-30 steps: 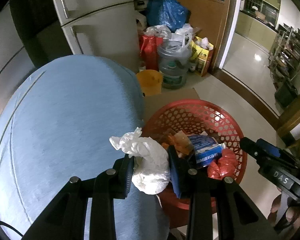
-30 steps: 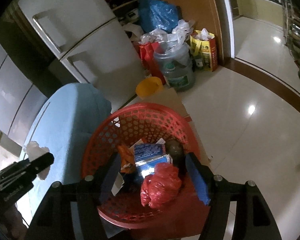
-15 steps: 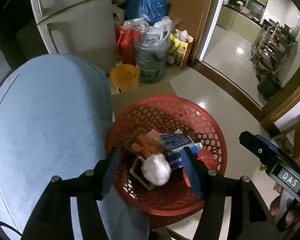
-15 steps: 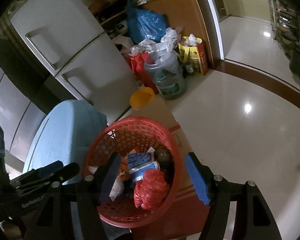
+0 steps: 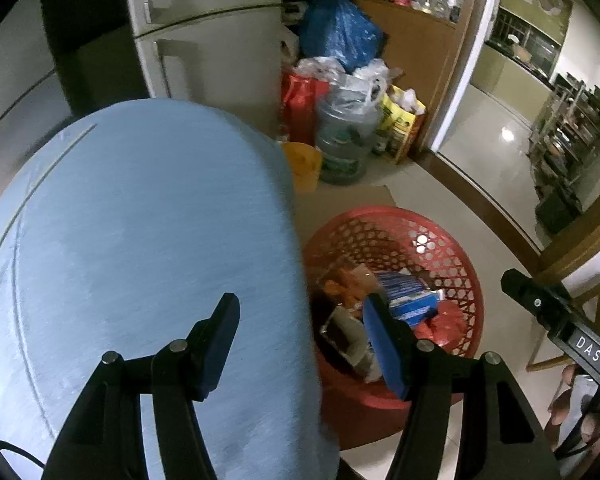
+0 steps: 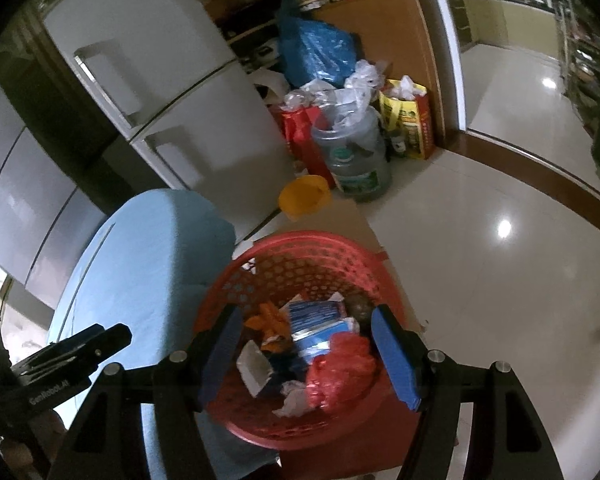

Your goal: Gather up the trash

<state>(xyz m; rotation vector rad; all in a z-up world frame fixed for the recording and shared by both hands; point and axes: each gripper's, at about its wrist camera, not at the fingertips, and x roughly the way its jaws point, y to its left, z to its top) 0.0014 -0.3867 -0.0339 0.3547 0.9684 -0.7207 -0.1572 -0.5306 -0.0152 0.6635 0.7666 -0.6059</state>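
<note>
A red mesh basket [image 5: 428, 236] [image 6: 300, 252] stands on the floor beside the light-blue table [image 5: 140, 240] [image 6: 148, 248]. It holds a blue packet [image 6: 320, 320], a red plastic bag [image 6: 340, 368], orange wrappers [image 6: 266, 316] and a crumpled white bag [image 6: 296, 396]. My left gripper [image 5: 300, 344] is open and empty over the table's right edge. My right gripper [image 6: 308, 352] is open and empty above the basket. The right gripper also shows at the right of the left wrist view [image 5: 556, 320].
A white fridge [image 6: 160, 92] stands behind the table. Bags, a large water jug [image 6: 356, 156] and a yellow tub [image 6: 304, 196] crowd the floor by the wooden cabinet [image 6: 384, 28]. Flattened cardboard [image 5: 340, 200] lies under the basket. Glossy tile floor [image 6: 500, 260] stretches right.
My left gripper opened over the basket and let go of the white bag, which now lies in the basket. It then moved back left over the table edge. My right gripper stayed open above the basket.
</note>
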